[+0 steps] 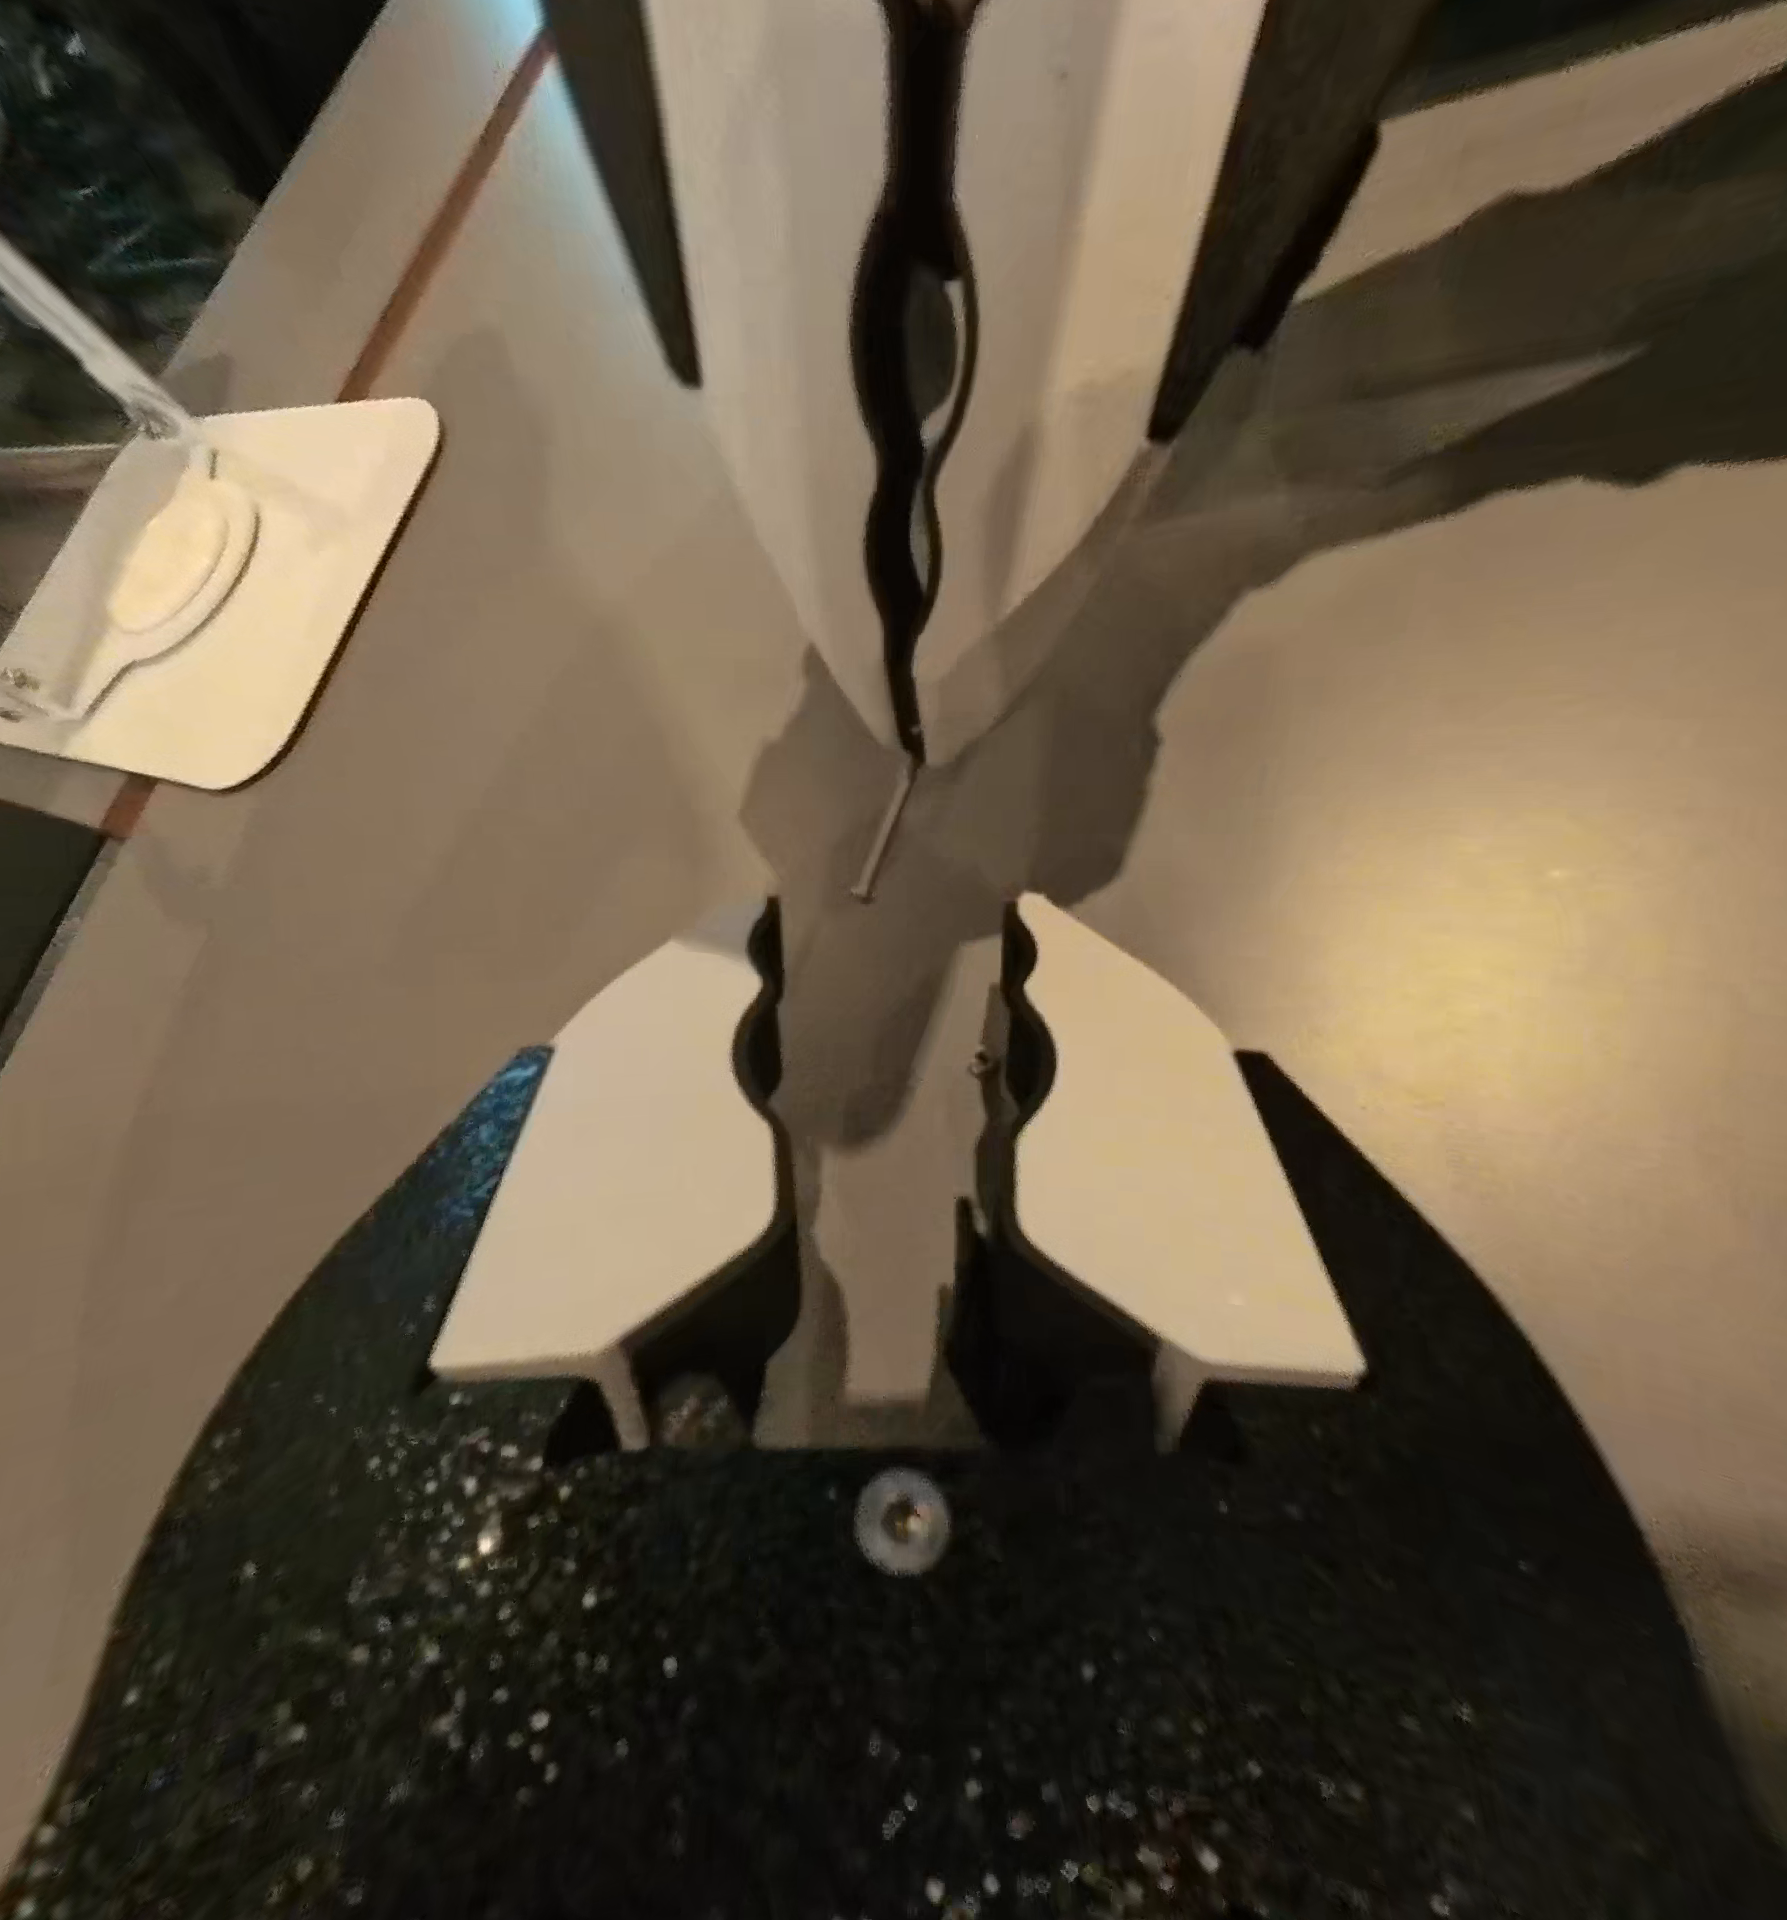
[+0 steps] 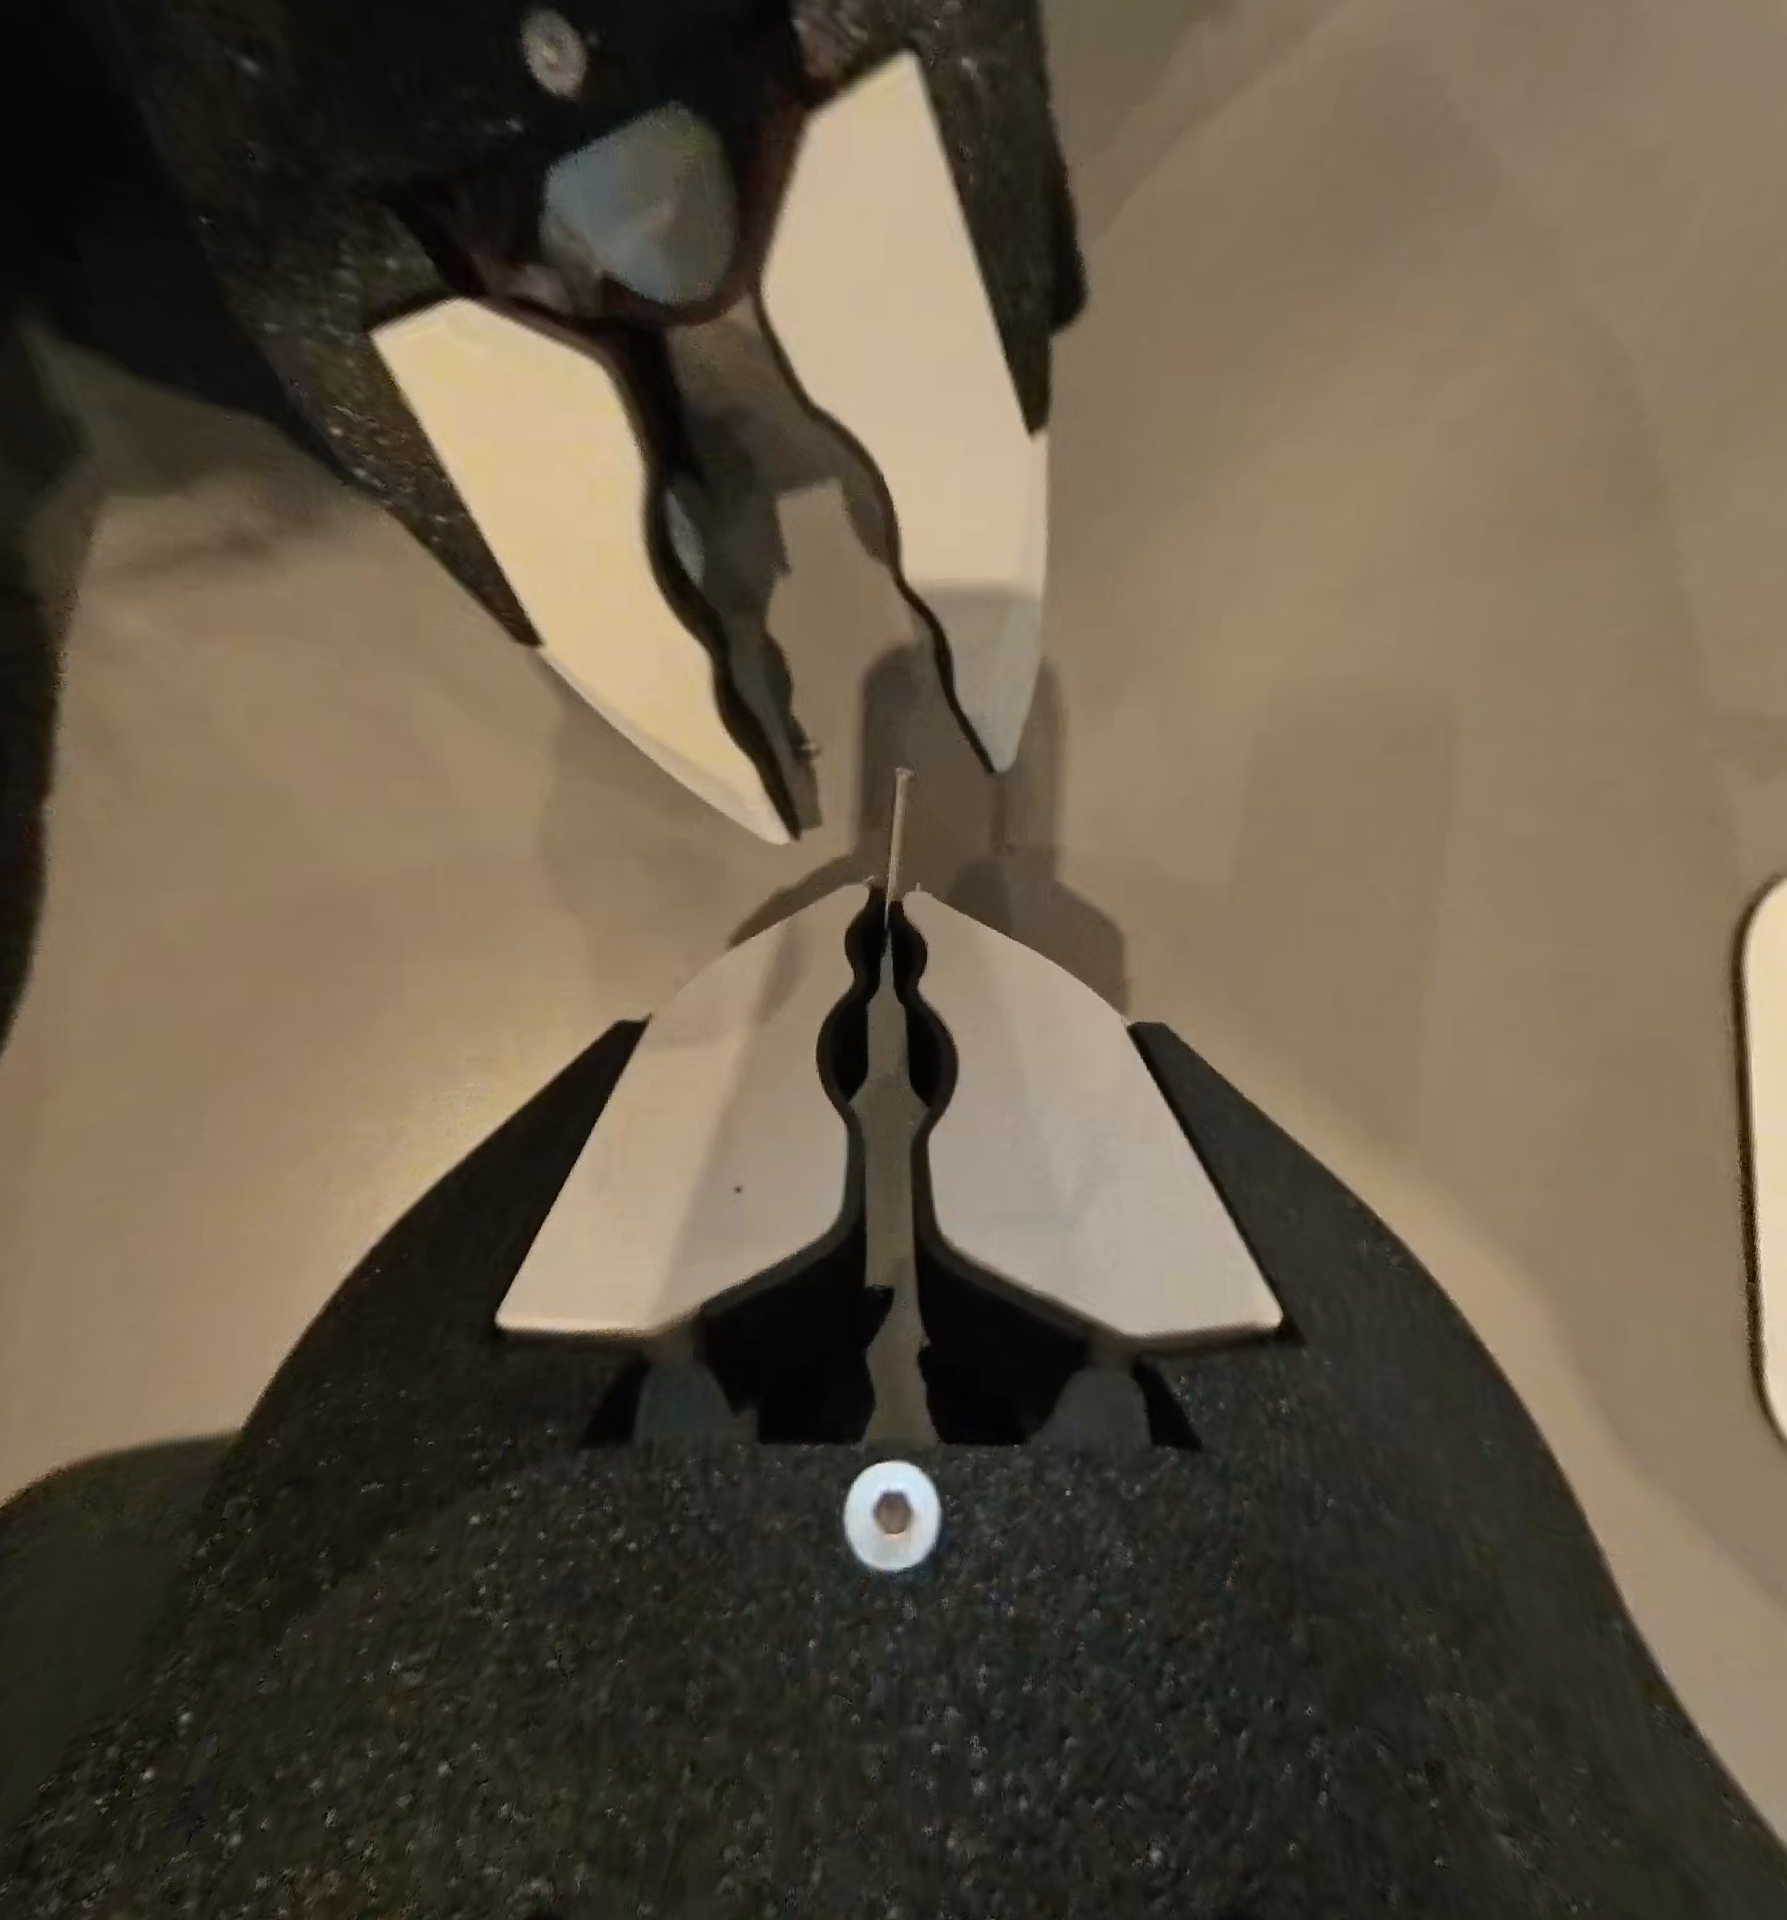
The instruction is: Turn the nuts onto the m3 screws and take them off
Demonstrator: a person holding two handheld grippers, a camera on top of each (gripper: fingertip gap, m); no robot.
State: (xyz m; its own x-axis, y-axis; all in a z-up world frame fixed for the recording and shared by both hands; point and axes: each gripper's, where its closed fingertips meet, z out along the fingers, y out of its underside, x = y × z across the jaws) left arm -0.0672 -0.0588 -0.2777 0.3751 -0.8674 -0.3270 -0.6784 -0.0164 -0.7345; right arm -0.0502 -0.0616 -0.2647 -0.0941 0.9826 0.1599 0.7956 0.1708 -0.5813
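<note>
The right tool [image 2: 886, 902] pinches a thin metal screw [image 2: 899, 831] at its tips above the tabletop [image 2: 1388, 623], facing the left tool [image 1: 894, 914], whose fingers stand apart and bare.

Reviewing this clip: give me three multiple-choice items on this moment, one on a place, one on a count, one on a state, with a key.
1. Where is the screw?
A. Flat on the table
B. In the right gripper's tips
C. On the white card

2. How many screws show?
A. One
B. Three
C. Five

3. The left gripper is:
A. Open
B. Shut on the screw
C. Shut on the card

Key: B, its closed tips pinch the screw; A, a single shaft shows; A, its fingers stand apart and the screw stops short of them.
</note>
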